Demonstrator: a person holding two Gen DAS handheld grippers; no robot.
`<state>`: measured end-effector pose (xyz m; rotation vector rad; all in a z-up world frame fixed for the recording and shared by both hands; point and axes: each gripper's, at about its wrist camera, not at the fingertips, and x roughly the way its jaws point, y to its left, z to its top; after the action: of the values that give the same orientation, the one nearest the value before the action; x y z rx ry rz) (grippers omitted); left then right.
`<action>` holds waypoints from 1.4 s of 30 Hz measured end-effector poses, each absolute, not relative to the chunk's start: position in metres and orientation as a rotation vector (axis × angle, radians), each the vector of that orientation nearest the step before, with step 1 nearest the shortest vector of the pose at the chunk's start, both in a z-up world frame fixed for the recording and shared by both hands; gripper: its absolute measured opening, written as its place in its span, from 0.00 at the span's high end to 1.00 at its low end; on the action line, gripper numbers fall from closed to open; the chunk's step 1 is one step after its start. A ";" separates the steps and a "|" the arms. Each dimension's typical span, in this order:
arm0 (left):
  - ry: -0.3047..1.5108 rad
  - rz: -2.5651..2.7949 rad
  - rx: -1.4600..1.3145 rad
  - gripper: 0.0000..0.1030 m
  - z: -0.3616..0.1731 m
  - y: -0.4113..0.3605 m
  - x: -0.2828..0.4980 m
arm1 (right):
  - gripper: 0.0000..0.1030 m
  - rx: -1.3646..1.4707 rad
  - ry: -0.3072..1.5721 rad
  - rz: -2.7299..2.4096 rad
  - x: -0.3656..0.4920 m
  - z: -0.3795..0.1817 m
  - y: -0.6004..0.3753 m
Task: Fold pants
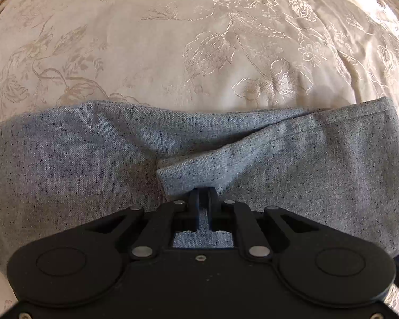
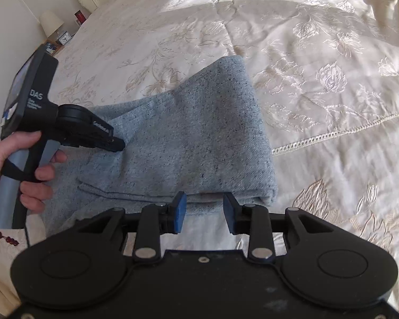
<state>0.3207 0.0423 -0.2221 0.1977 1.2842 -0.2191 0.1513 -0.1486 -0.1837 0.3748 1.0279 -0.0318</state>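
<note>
We see the grey speckled pants (image 2: 188, 133) lying on the bed (image 2: 319, 53), over its cream bedspread embroidered with flowers, folded into a thick band whose far end reaches toward the middle of the bed and whose near end lies just in front of our right tongs (image 2: 204, 212).

Our right tongs stand apart — the two blue pads (image 2: 180, 214) have a clear gap between them and hold nothing. They hover just short of the near folded edge of the pants, with a strip of bedspread showing beneath them.

Our left tongs (image 1: 202, 195) are pressed together on a raised fold of the pants (image 1: 199, 148): in the left wrist view a small flap of the grey cloth stands up right at the fingertips, with a crease running away from it toward the right end of the cloth. From the right wrist view the same left tongs (image 2: 119, 143) bite into the left side of the pants, and the cloth puckers into a ridge at that spot. The left hand (image 2: 18, 164) grips the grey handle of the tool.

Beyond the far left edge of the bed, a lamp (image 2: 50, 22) and a small clock (image 2: 64, 38) stand on a nightstand — details there are too small to tell.
</note>
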 end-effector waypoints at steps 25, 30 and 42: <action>1.236 -0.153 0.152 0.82 -0.208 0.063 0.319 | 0.69 0.278 1.116 -0.111 0.291 -0.211 -0.208; 1.299 0.323 -0.240 0.88 -0.198 0.123 0.339 | 0.69 0.447 1.031 -0.318 0.283 -0.183 -0.233; 1.293 0.253 -0.110 0.83 -0.156 0.152 0.261 | 0.70 0.335 1.053 -0.005 0.254 -0.179 -0.175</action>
<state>0.2614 0.1516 -0.1562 -0.1104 1.2932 0.2531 0.2542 -0.1751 -0.1789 0.3351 1.0535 -0.0052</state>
